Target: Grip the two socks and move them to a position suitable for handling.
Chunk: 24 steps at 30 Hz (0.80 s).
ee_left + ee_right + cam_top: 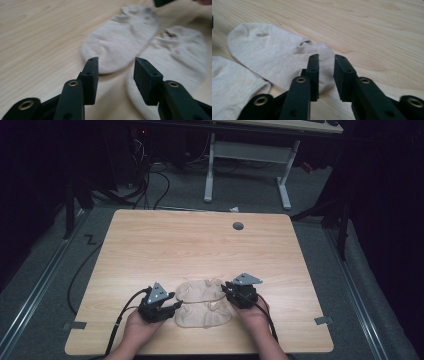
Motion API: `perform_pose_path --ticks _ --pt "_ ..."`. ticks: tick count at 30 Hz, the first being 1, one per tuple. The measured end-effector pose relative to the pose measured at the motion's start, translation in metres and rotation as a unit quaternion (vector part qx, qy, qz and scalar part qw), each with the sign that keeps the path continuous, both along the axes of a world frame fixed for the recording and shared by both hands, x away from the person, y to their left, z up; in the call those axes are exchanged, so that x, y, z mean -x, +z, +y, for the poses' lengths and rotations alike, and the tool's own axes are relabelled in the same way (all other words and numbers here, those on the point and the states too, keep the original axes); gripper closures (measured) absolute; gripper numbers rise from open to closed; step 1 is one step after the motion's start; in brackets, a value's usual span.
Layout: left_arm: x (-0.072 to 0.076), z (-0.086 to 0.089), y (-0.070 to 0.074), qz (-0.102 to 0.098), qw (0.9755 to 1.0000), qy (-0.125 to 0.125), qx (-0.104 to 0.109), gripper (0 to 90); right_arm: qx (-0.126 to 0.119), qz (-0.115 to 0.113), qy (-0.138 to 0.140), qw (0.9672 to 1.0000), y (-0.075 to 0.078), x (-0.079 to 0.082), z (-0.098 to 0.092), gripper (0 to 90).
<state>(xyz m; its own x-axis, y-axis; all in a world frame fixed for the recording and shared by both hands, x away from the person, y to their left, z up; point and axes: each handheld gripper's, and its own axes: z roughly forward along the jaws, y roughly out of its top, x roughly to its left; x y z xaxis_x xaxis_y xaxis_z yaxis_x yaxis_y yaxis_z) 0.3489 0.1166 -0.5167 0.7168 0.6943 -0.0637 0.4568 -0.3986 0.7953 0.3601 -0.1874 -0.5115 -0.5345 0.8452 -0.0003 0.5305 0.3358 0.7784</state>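
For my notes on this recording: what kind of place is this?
Probably a lab or recording room: dark curtains around, a bare wooden table on grey carpet, loose cables on the floor, a white desk frame behind. Two socks lie between the hand-held grippers.

Beige socks (203, 305), light woodgrain table (200, 245), blk grippers (159, 309).

Both forearms enter at 6 o'clock. The left gripper (172, 304) points toward 3 o'clock, jaws wide apart. The right gripper (226, 287) points toward 10 o'clock, jaws narrowly parted.
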Motion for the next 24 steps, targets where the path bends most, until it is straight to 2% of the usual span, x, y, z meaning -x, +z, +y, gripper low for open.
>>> perform_pose_path --ticks 4,7,8,11,15,21,24 --pt "-0.014 -0.006 -0.004 0.006 0.9998 0.02 0.003 50.7 0.0 0.018 -0.009 0.9998 -0.007 -0.007 -0.002 63.3" --pt "-0.024 -0.007 -0.01 0.021 0.9991 0.036 0.006 50.5 -0.001 0.022 -0.015 0.9996 -0.011 -0.011 -0.002 61.3" --pt "-0.026 -0.007 -0.013 0.025 0.9989 0.04 0.0 50.6 -0.005 0.025 -0.018 0.9995 -0.011 -0.011 -0.002 61.3" --pt "-0.029 -0.005 -0.015 0.039 0.9983 0.043 0.0 55.6 -0.005 0.03 -0.017 0.9994 -0.014 -0.013 -0.002 61.5" --pt "-0.028 -0.007 -0.016 0.039 0.9986 0.036 0.0 64.0 -0.006 0.045 -0.011 0.9989 -0.017 -0.015 -0.002 64.9" --pt "-0.027 -0.008 -0.017 0.047 0.9986 0.024 0.006 80.3 -0.014 0.051 0.005 0.9986 -0.018 -0.013 0.001 82.2" --pt "-0.025 -0.011 -0.017 0.039 0.999 0.02 0.001 86.1 -0.005 0.045 0.01 0.9989 -0.018 -0.011 0.004 85.8"
